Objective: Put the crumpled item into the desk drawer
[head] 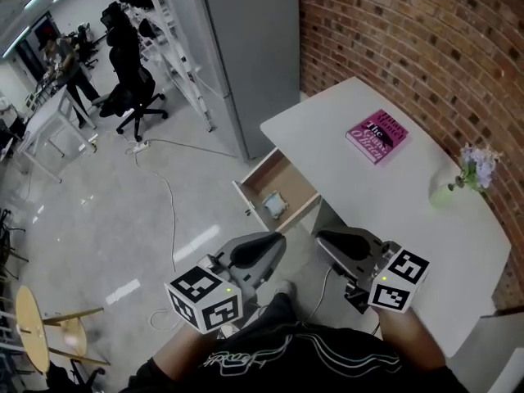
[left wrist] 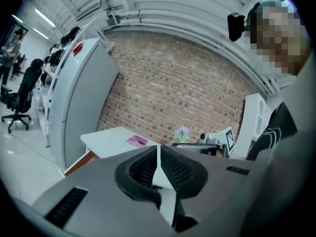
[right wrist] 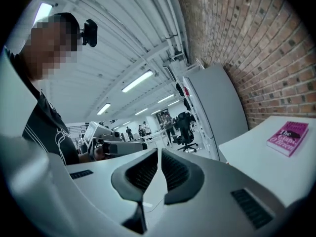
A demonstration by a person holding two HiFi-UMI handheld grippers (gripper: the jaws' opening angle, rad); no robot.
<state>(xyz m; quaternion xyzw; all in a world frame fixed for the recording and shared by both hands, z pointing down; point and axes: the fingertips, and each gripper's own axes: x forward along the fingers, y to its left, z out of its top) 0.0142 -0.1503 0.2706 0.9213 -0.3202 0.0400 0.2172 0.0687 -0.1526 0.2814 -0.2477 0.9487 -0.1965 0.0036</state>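
Observation:
The desk drawer (head: 260, 180) stands pulled out from the white desk (head: 385, 219), and a pale crumpled item (head: 273, 204) lies inside it. My left gripper (head: 274, 240) hovers just short of the drawer's front, its jaws shut with nothing between them; in its own view the left gripper (left wrist: 158, 147) points toward the desk (left wrist: 106, 141). My right gripper (head: 323, 240) hangs beside it at the desk's near edge, also shut and empty. The right gripper (right wrist: 159, 152) points toward the room.
A pink book (head: 377, 136) and a small vase of flowers (head: 467, 174) sit on the desk by the brick wall. A grey cabinet (head: 246, 47) stands behind the drawer. A cable (head: 168, 195) runs across the floor; an office chair (head: 131, 88) and a wooden stool (head: 37, 326) stand at left.

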